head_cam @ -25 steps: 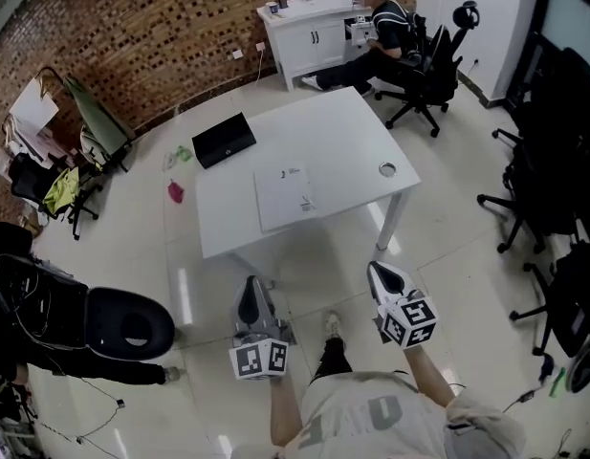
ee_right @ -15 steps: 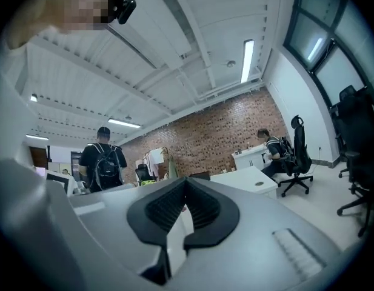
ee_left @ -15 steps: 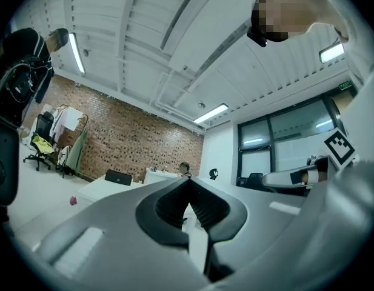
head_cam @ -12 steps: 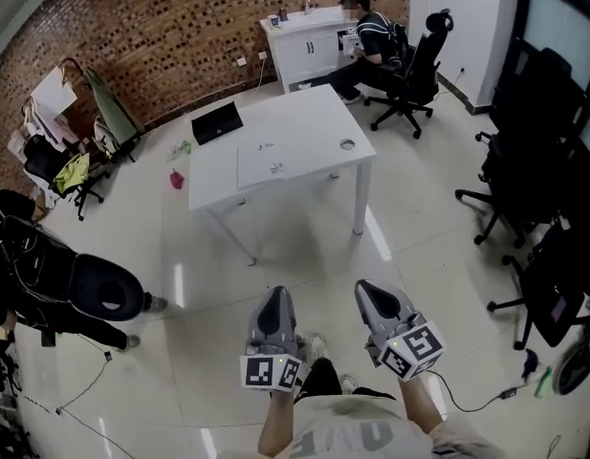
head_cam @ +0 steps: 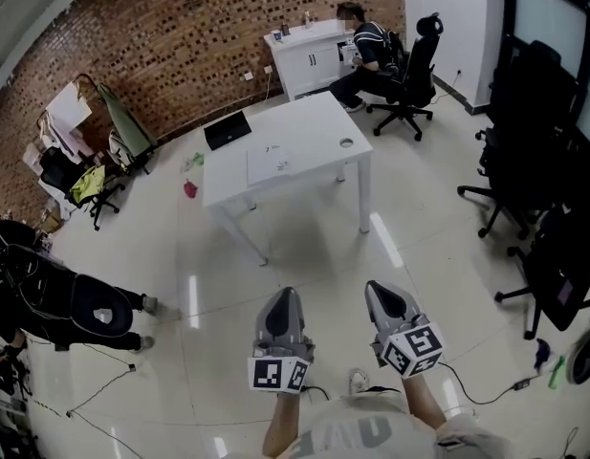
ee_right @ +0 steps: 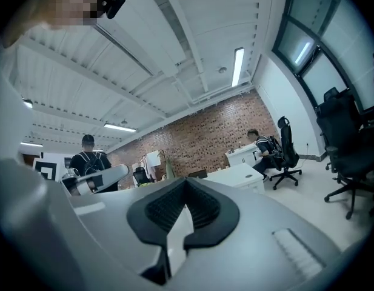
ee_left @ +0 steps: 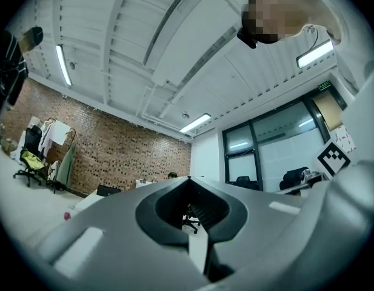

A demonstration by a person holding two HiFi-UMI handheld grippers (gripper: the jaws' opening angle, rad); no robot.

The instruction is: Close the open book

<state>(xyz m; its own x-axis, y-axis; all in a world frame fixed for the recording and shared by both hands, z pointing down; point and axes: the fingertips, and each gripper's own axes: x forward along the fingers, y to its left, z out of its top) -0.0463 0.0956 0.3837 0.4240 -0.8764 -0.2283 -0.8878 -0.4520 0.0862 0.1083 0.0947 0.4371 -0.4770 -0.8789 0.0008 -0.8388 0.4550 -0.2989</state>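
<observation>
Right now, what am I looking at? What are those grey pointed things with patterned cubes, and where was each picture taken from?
No robot here: a person holds a two-jaw grabbing tool in each hand. The head view looks down from a camera on the person's head: the left gripper and right gripper point forward over the floor. The other two pictures come from cameras riding on each tool, looking along its jaws; both pairs are together, holding nothing. Farther off stands a white table with a dark laptop-like thing, a flat white book and a small round object. The cubes are part of the tools.
</observation>
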